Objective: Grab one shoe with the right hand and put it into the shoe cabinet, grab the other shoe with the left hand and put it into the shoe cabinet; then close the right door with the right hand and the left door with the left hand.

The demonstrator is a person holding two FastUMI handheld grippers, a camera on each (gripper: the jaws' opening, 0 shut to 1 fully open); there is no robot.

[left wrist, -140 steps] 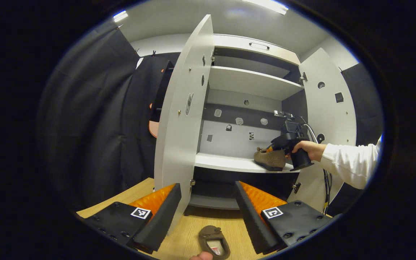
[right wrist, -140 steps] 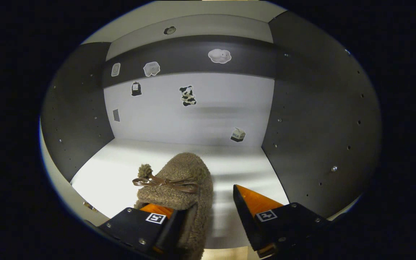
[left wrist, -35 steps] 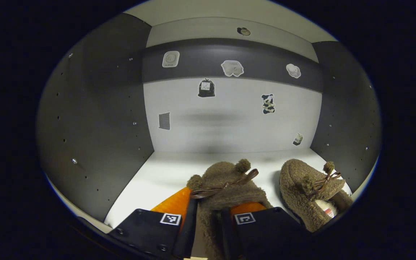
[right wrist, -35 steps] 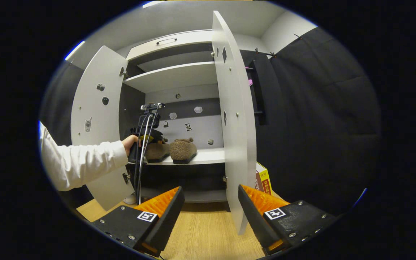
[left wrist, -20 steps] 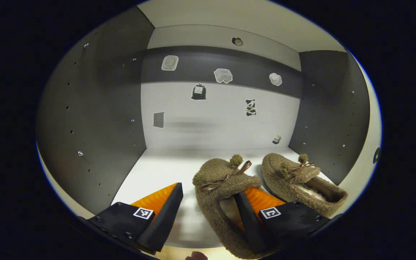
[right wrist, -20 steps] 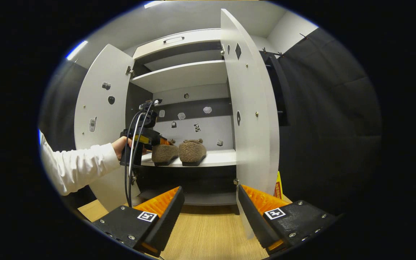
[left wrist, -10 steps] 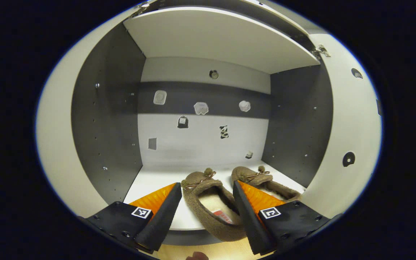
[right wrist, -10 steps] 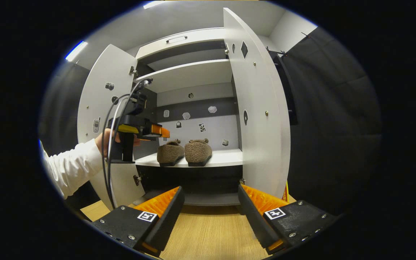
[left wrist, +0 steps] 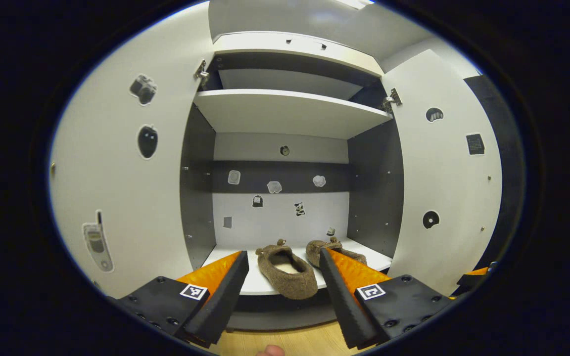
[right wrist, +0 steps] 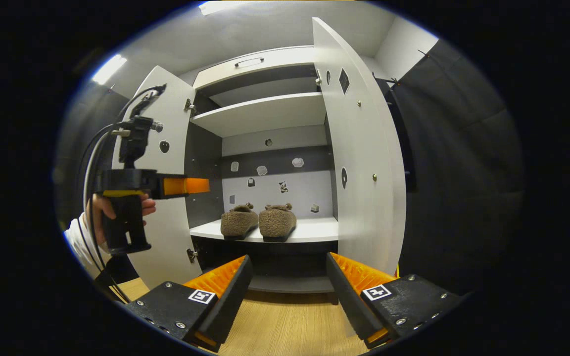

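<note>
Both shoes [right wrist: 258, 222] sit side by side on the middle shelf [left wrist: 250, 284] of the shoe cabinet [right wrist: 260, 66], toes inward, as the left gripper [left wrist: 282, 287] and right gripper [right wrist: 287, 291] hover outside, spread wide and empty, both doors ajar for closing.

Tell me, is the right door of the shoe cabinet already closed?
No, in the right gripper view the right door stands wide open beside the two shoes.

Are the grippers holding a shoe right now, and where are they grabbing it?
No. The left gripper and right gripper are both open and hold nothing. Both shoes sit on the cabinet shelf.
</note>
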